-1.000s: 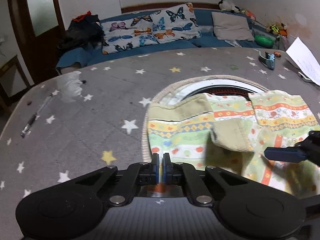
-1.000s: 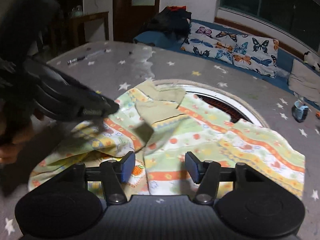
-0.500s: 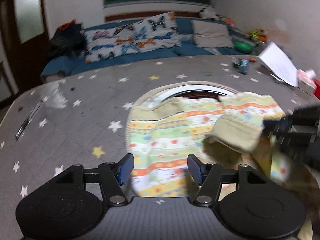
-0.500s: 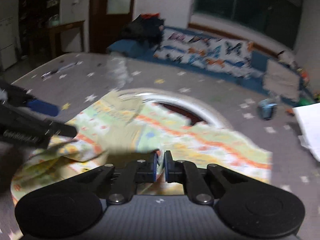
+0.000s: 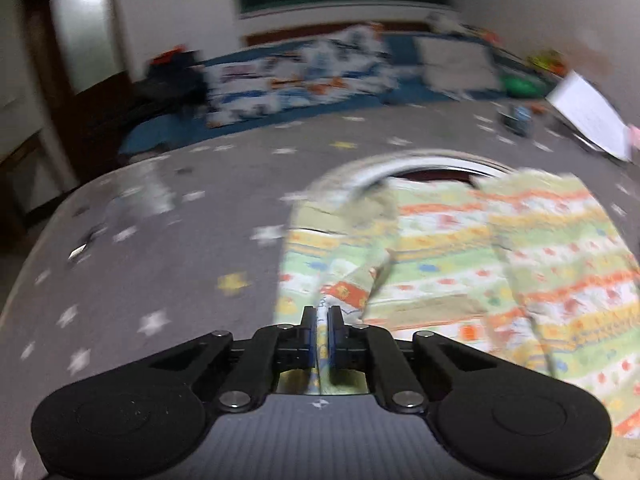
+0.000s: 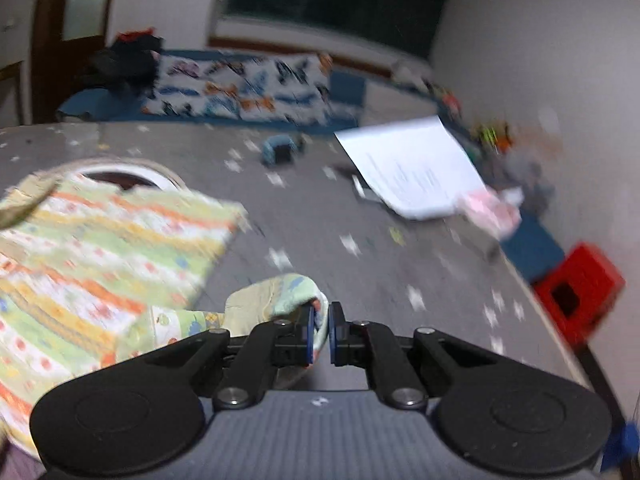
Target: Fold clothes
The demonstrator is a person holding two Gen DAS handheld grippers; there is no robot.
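Both pinching edges of the striped garment (image 5: 460, 248) at 6 o'clock, the left hand-held gripper (image 5: 323, 316) and right hand-held gripper (image 6: 319, 320) are gripping soft, light, droopy cloth that is spreading across the starred surface (image 5: 160, 216), best taken at hems.

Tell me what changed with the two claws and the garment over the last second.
The left claw, open half a second ago, has closed on the near edge of the patterned garment. The right claw, open a second ago, shut on the garment's cloth and has swung right, drawing a bunched corner out over the star-print cover. The garment's far part still lies over the round opening.
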